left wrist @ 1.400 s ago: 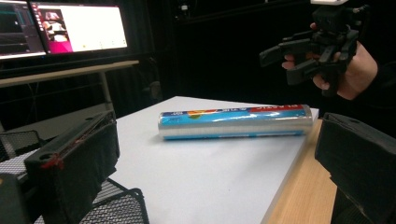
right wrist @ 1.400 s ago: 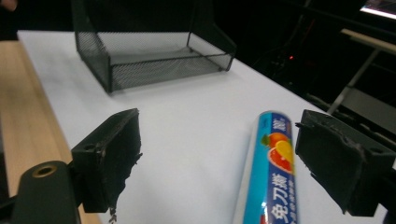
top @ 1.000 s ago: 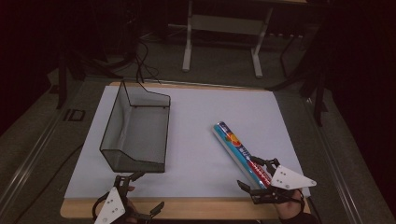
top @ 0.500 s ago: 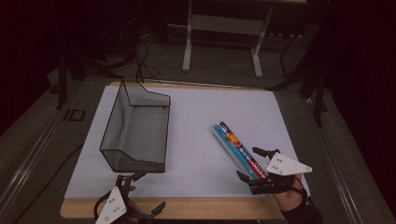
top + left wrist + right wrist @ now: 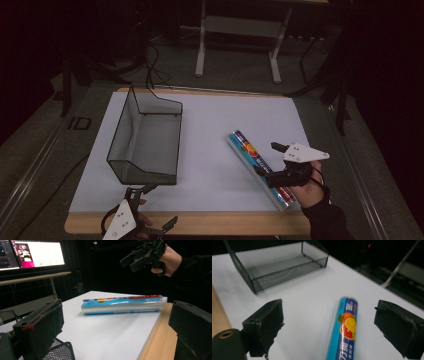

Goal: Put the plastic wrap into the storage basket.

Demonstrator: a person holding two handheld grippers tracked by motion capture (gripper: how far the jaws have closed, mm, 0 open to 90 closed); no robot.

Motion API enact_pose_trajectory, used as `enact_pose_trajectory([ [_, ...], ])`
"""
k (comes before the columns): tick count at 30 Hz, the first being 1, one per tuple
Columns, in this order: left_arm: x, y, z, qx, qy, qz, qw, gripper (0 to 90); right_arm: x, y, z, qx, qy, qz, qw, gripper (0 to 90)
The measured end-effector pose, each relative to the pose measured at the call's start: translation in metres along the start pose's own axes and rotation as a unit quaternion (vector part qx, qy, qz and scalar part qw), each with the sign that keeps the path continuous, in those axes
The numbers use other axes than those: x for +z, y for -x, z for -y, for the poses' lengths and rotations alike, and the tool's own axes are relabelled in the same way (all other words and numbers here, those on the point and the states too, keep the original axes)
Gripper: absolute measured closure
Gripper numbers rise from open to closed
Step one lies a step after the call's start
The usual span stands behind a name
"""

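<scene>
a: where's the roll right now?

b: the blue roll (image 5: pixel 259 167) lies flat on the white tabletop (image 5: pixel 210 130), around 4 o'clock of its middle, running from 11 toward 5. the wire basket (image 5: pixel 145 137) sits at about 9 o'clock, well apart from it.

a: and the claws?

b: the right claw (image 5: pixel 269 162) hangs above the roll's near half, jaws spread wide, nothing between them. in the right gripper view the roll (image 5: pixel 343 330) lies between the pads but off toward the right one. the left claw (image 5: pixel 150 205) is spread too, idle at 7 o'clock by the front edge.

a: what could go wrong?

b: i'd guess the off-centre line-up: closing like that, one pad meets the round, slick wrapper first and nudges it into rolling. its near end sits close to the wooden lip at 5 o'clock, so it could go over. a grip far from the middle may also let it droop.
</scene>
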State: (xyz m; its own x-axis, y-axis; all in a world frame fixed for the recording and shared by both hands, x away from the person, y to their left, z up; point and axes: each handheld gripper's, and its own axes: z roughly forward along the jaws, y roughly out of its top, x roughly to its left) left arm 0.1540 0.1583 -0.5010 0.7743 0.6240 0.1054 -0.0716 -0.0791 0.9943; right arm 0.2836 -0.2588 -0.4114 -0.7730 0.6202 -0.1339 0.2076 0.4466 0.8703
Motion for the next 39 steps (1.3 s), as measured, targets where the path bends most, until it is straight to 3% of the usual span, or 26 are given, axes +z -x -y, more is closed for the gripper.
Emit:
enact_pose_trajectory([
  [2, 0.000, 0.000, 0.000, 0.001, -0.002, 0.001, 1.0000, 0.4, 0.001, 0.003, -0.001, 0.005, -0.001, 0.003, 1.0000, 8.5],
  [3, 0.000, 0.000, 0.000, 0.002, -0.003, 0.002, 1.0000, 0.4, 0.006, 0.008, -0.003, 0.020, -0.014, 0.004, 0.9997, 8.5],
  [9, 0.000, 0.000, 0.000, 0.000, -0.001, 0.003, 1.0000, 0.4, 0.020, 0.017, 0.001, 0.040, -0.058, -0.008, 0.9975, 8.6],
  [20, 0.001, 0.000, 0.000, -0.002, -0.001, 0.006, 1.0000, 0.4, 0.042, 0.028, 0.013, 0.059, -0.109, -0.008, 0.9922, 9.1],
  [21, 0.001, 0.000, 0.000, -0.003, 0.000, 0.007, 1.0000, 0.4, 0.047, 0.029, 0.015, 0.066, -0.123, -0.010, 0.9901, 9.1],
  [28, 0.002, 0.002, 0.001, 0.010, -0.009, 0.000, 0.9999, 0.4, 0.062, 0.036, 0.027, 0.098, -0.150, -0.005, 0.9838, 12.7],
  [29, 0.002, 0.002, 0.001, 0.009, -0.007, 0.002, 0.9999, 0.4, 0.068, 0.039, 0.032, 0.100, -0.167, -0.006, 0.9808, 12.9],
  [30, 0.002, 0.002, 0.001, 0.009, -0.007, 0.002, 0.9999, 0.4, 0.068, 0.039, 0.032, 0.100, -0.167, -0.006, 0.9808, 12.9],
  [31, 0.002, 0.001, 0.001, 0.006, -0.008, 0.003, 0.9999, 0.4, 0.072, 0.041, 0.036, 0.108, -0.183, -0.004, 0.9771, 13.2],
  [32, 0.002, 0.001, 0.001, 0.006, -0.008, 0.003, 0.9999, 0.4, 0.072, 0.041, 0.036, 0.108, -0.183, -0.004, 0.9771, 13.2],
  [33, 0.002, 0.001, 0.001, 0.005, -0.007, 0.002, 1.0000, 0.4, 0.076, 0.044, 0.039, 0.112, -0.199, -0.004, 0.9737, 14.8],
  [38, 0.003, 0.002, 0.001, 0.013, -0.014, 0.000, 0.9998, 0.4, 0.081, 0.045, 0.043, 0.120, -0.214, -0.002, 0.9695, 16.2],
  [39, 0.003, 0.002, 0.001, 0.015, -0.014, 0.000, 0.9998, 0.4, 0.085, 0.045, 0.045, 0.123, -0.226, -0.004, 0.9664, 17.8],
])
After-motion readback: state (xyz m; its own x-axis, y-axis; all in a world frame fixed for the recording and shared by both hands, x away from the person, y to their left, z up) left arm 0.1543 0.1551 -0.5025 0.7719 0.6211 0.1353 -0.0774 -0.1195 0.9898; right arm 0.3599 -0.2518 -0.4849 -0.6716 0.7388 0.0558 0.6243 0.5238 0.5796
